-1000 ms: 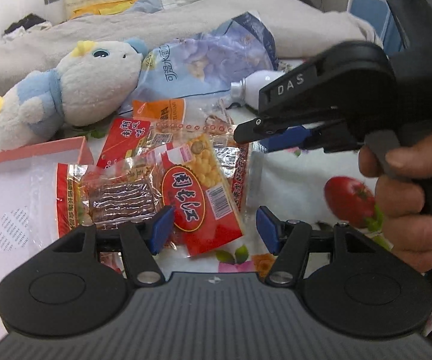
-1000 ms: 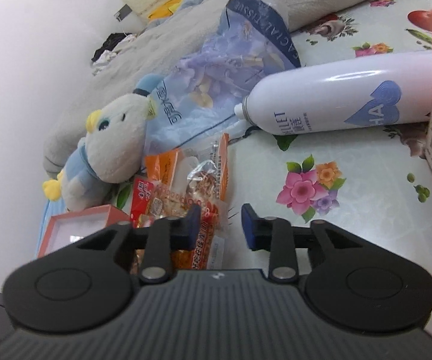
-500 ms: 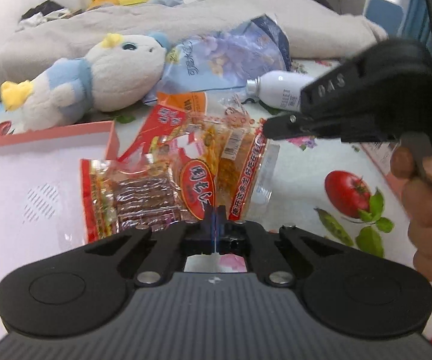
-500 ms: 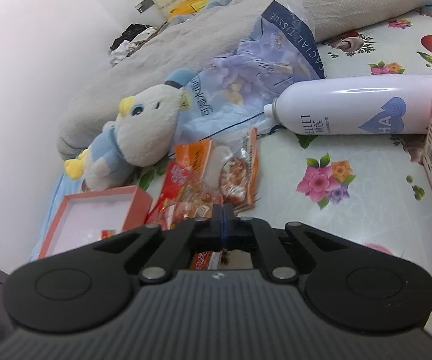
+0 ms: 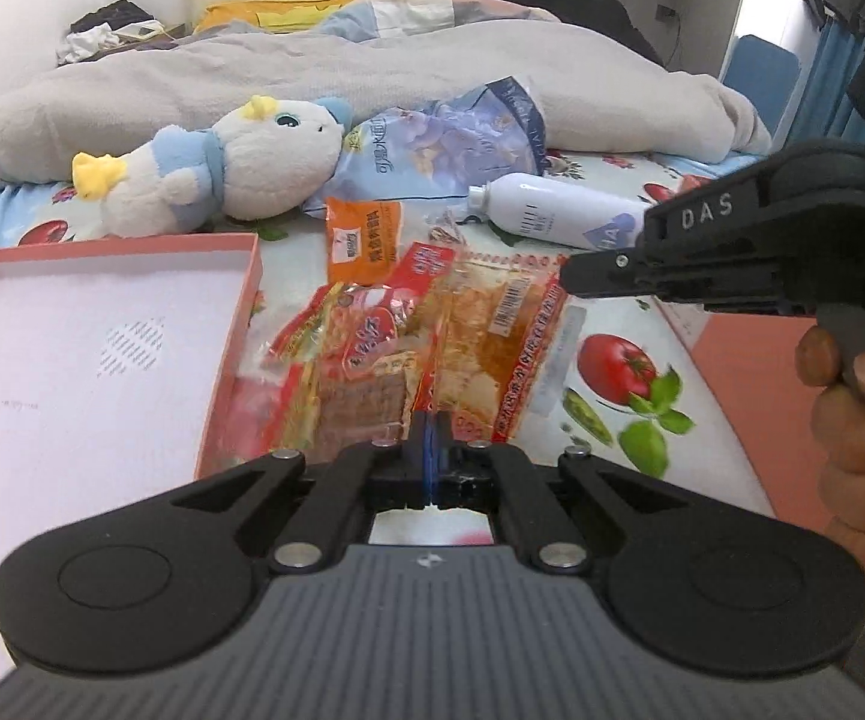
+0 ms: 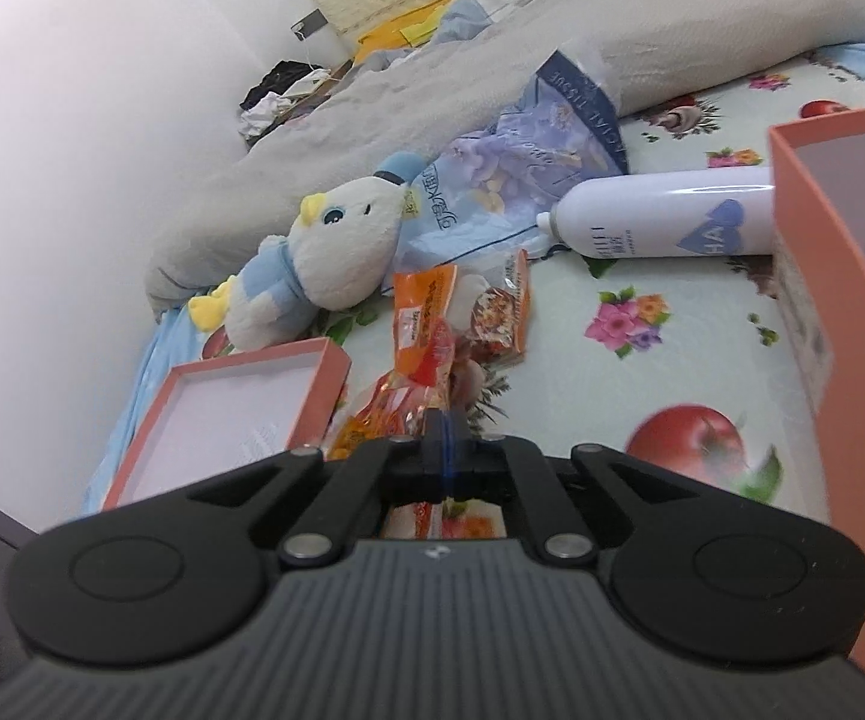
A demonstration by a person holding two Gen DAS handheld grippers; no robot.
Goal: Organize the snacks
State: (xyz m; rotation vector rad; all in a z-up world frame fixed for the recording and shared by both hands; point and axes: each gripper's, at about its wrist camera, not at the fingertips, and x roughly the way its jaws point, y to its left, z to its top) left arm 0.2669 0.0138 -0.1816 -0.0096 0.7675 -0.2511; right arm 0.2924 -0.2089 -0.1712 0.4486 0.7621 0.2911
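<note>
My left gripper [image 5: 428,441] is shut on the near edge of a red snack packet [image 5: 366,372] and holds it lifted over the bedsheet. My right gripper [image 6: 445,443] is shut on another clear red-edged snack packet [image 5: 498,330], which hangs beside the first; in its own view the held packets [image 6: 408,402] bunch in front of the jaws. The right gripper's body [image 5: 726,240] shows in the left wrist view. An orange snack packet [image 5: 363,237] lies flat on the sheet behind; it also shows in the right wrist view [image 6: 426,306].
An open pink box lid [image 5: 102,324] lies at left, also in the right wrist view [image 6: 240,408]. A deeper pink box [image 6: 840,312] stands at right. A plush toy [image 5: 222,168], blue tissue pack [image 5: 450,144], white bottle [image 5: 552,213] and grey blanket [image 5: 372,72] lie behind.
Both grippers went from open to shut on snack packets, then pulled back and up with them. The packets now hang crumpled off the sheet.
</note>
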